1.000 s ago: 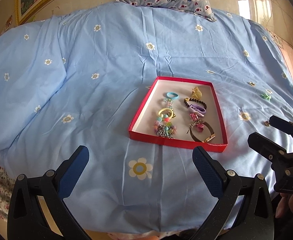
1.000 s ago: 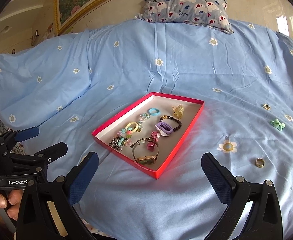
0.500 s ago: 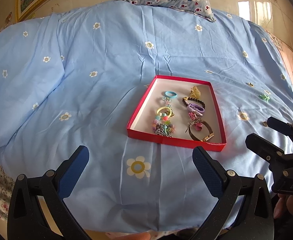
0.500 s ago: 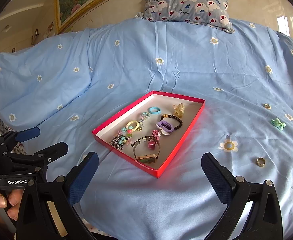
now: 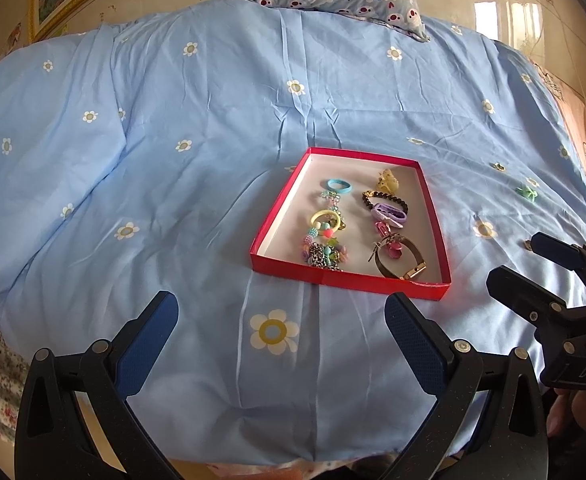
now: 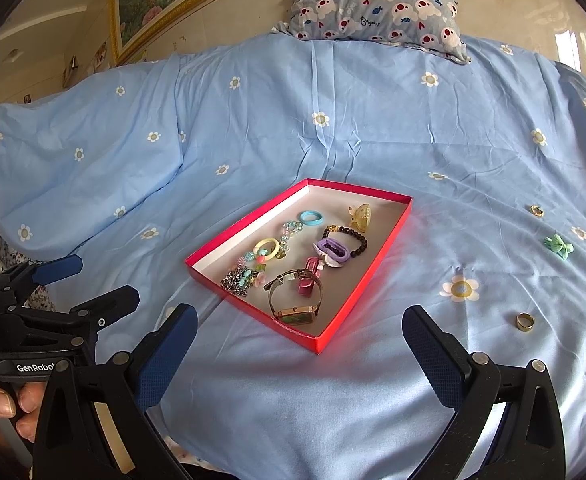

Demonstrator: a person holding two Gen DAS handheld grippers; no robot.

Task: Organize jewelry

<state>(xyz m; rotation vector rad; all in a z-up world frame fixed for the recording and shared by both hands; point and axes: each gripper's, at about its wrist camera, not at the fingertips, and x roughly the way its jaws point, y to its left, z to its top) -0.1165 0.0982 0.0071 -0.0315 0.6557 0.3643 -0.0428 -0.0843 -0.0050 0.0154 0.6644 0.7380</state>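
Jewelry tray [image 5: 271, 240] ahead of both grippers' spread, empty fingers [image 5: 149, 340].

ring [image 5: 528, 244]: half hidden behind right gripper's [image 5: 533, 258] upper finger in left view
small gold piece [image 6: 536, 210]: too small to identify
painting [image 6: 165, 0]: cropped at top edge
person's hand [image 6: 1, 408]: cut off at left edge

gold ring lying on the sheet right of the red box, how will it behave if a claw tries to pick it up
The gold ring looks like rigid, smooth metal, so it may slip between the pads. It lies flat and low on the soft blue sheet, so closing fingers could pinch cloth with it. Tipped onto its edge, it would probably roll. The open right claw is nearest.
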